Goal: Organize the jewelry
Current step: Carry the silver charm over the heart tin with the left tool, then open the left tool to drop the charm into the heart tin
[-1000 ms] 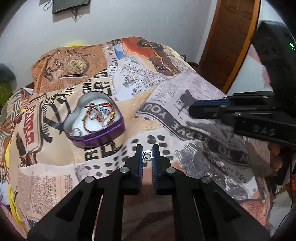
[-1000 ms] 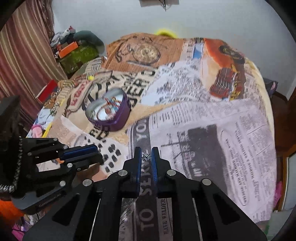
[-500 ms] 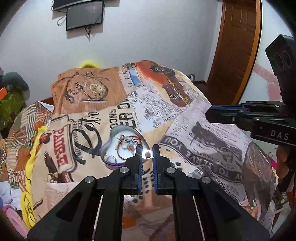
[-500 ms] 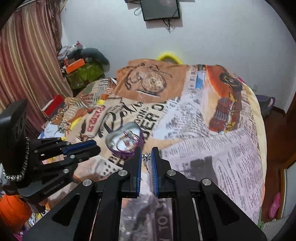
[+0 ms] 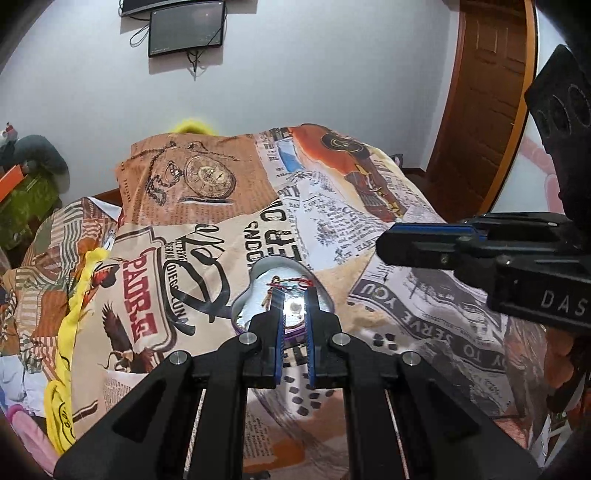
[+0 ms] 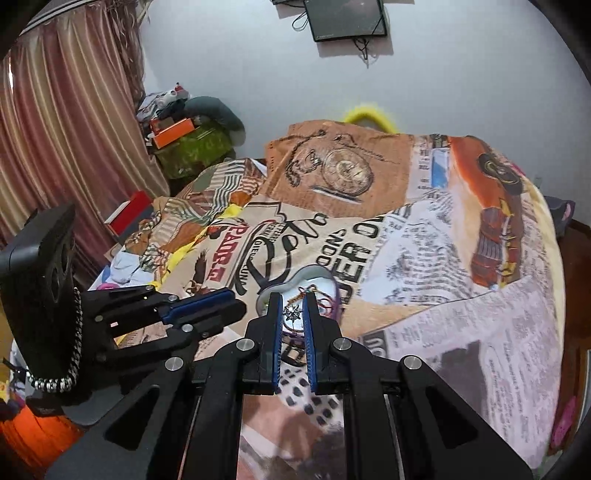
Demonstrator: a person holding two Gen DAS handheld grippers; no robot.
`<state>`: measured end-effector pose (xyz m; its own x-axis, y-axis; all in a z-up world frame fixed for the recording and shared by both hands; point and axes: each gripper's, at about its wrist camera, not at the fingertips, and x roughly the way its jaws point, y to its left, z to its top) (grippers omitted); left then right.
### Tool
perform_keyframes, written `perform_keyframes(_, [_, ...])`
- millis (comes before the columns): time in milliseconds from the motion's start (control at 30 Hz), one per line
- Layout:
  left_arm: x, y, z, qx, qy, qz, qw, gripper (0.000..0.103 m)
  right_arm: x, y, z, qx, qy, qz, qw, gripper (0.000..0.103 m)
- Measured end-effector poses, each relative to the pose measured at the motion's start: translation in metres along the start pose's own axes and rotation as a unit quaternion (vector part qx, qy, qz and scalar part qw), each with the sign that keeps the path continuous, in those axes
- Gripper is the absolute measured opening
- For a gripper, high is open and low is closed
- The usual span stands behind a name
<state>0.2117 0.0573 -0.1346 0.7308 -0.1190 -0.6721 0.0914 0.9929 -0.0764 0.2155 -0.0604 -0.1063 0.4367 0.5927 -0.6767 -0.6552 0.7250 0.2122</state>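
Left wrist view: left gripper (image 5: 295, 306) pinches a ring (image 5: 295, 306) directly over the heart tin (image 5: 242, 301); right gripper (image 6: 293, 314) pinches a star charm (image 6: 292, 314), equally near.

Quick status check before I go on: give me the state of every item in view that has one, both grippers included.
Left gripper: shut on a small shiny ring, above the tin.
Right gripper: shut on a silver star-shaped charm.
Heart-shaped tin: open, no lid on, resting on the bedspread.
Red cord bracelet: lying inside the tin.
Wall screen: off, dark.
Wooden door: shut.
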Motion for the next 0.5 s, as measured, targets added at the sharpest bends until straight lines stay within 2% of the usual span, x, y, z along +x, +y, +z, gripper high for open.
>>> perform_keyframes(267, [0.025,0.023,-0.003,-0.023,0.019,0.005,0.9995,0.008,0.032,-0.002,0.002,0.007,0.021,0.011,1.0,0.01])
perform_keyframes(500, [0.052,0.039,-0.004,-0.042,0.042,-0.008,0.9982,0.008,0.057,-0.011,0.001,0.015,0.045,0.016,0.999,0.01])
